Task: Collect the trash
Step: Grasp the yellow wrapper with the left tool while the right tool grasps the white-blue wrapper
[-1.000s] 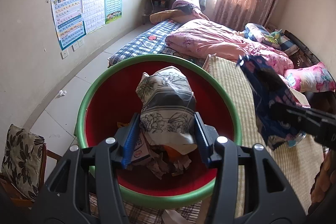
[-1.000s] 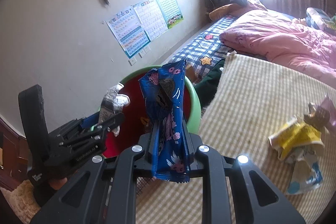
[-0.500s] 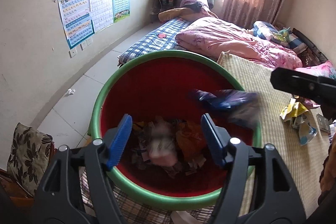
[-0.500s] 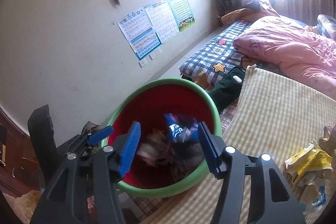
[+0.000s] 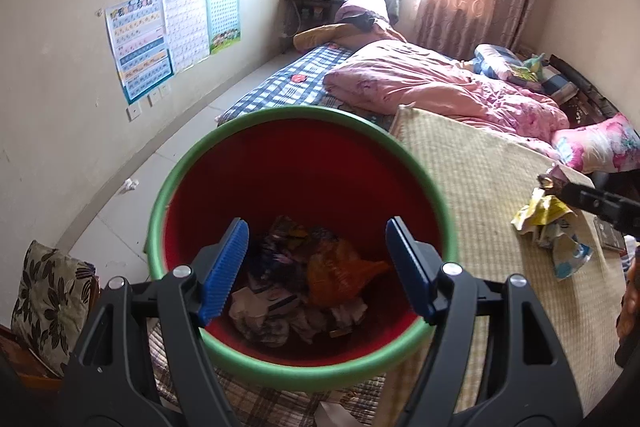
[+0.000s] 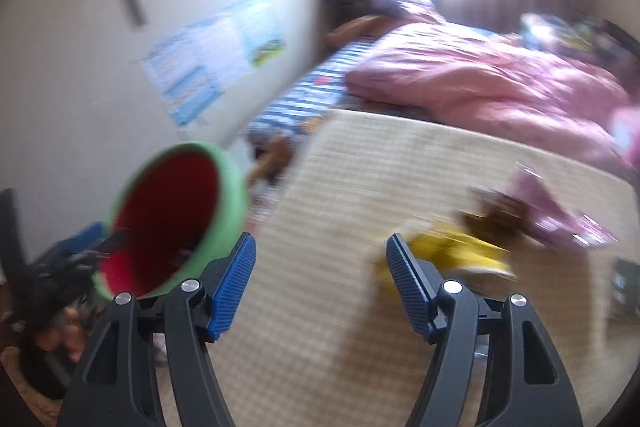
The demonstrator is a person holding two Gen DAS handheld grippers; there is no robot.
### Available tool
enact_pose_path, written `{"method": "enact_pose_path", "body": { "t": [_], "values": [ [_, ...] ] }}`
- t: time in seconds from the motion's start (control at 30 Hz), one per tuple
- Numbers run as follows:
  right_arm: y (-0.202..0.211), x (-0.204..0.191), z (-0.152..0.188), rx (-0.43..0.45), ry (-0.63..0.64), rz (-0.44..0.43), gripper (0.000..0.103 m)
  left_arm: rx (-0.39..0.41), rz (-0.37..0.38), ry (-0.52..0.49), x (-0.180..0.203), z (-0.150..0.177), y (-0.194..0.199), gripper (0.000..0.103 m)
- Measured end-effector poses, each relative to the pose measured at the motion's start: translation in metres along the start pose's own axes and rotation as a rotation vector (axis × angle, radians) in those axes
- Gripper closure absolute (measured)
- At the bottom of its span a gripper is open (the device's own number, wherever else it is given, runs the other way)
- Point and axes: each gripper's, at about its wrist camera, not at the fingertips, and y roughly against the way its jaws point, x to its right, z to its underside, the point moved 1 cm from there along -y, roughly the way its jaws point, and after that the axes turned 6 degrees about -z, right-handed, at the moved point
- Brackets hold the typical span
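A red bin with a green rim [image 5: 298, 115] stands beside the bed and holds crumpled wrappers and an orange bag [image 5: 340, 273]. My left gripper [image 5: 318, 259] is open and empty right over the bin's mouth. My right gripper [image 6: 320, 275] is open and empty over the straw mat [image 6: 360, 187], with the bin [image 6: 224, 183] to its left; this view is blurred. A yellow wrapper [image 6: 460, 251] and a pink wrapper [image 6: 552, 211] lie on the mat ahead to the right. The yellow wrapper [image 5: 540, 215] also shows in the left wrist view, by the right gripper's body [image 5: 600, 205].
A pink quilt [image 5: 440, 87] and a floral pillow [image 5: 596, 143] lie at the far end of the bed. A flowered cushion [image 5: 48, 299] sits on a chair at lower left. A crumpled tissue [image 5: 130, 184] lies on the floor by the wall with posters [image 5: 172, 27].
Both grippers opened and dropped their trash into the bin: the left its patterned paper, the right its blue wrapper. The right gripper then swung right toward the wrappers on the mat.
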Motion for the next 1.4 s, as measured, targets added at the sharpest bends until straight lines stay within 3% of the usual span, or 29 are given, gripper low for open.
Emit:
{"method": "enact_pose_path", "body": {
  "t": [0.2, 0.4, 0.47, 0.53, 0.63, 0.93, 1.27, 1.4],
  "values": [
    [0.008, 0.069, 0.025, -0.071, -0.120, 0.088, 0.032, 0.002, 0.027, -0.025, 0.026, 0.001, 0.005, 0.034],
    [-0.014, 0.080, 0.042, -0.153, -0.108, 0.074, 0.031, -0.009, 0.049, -0.046, 0.060, 0.007, 0.013, 0.034],
    [-0.021, 0.079, 0.047, -0.175, -0.081, 0.061, 0.040, -0.009, 0.060, -0.056, 0.071, 0.009, 0.017, 0.034],
    [-0.022, 0.076, 0.051, -0.191, -0.057, 0.043, 0.066, -0.008, 0.069, -0.067, 0.083, 0.012, 0.022, 0.032],
    [-0.013, 0.075, 0.056, -0.197, -0.034, -0.008, 0.070, -0.009, 0.081, -0.085, 0.099, 0.017, 0.027, 0.031],
    [0.038, 0.098, 0.093, -0.203, -0.082, -0.061, 0.069, -0.017, 0.141, -0.159, 0.158, 0.017, 0.018, 0.029],
    [0.076, 0.142, 0.109, -0.166, -0.179, -0.033, 0.068, 0.043, 0.227, -0.374, 0.242, -0.001, -0.024, 0.026],
    [0.078, 0.148, 0.109, -0.165, -0.184, -0.040, 0.067, -0.060, 0.228, -0.463, 0.265, 0.001, -0.052, 0.026]
  ]
}}
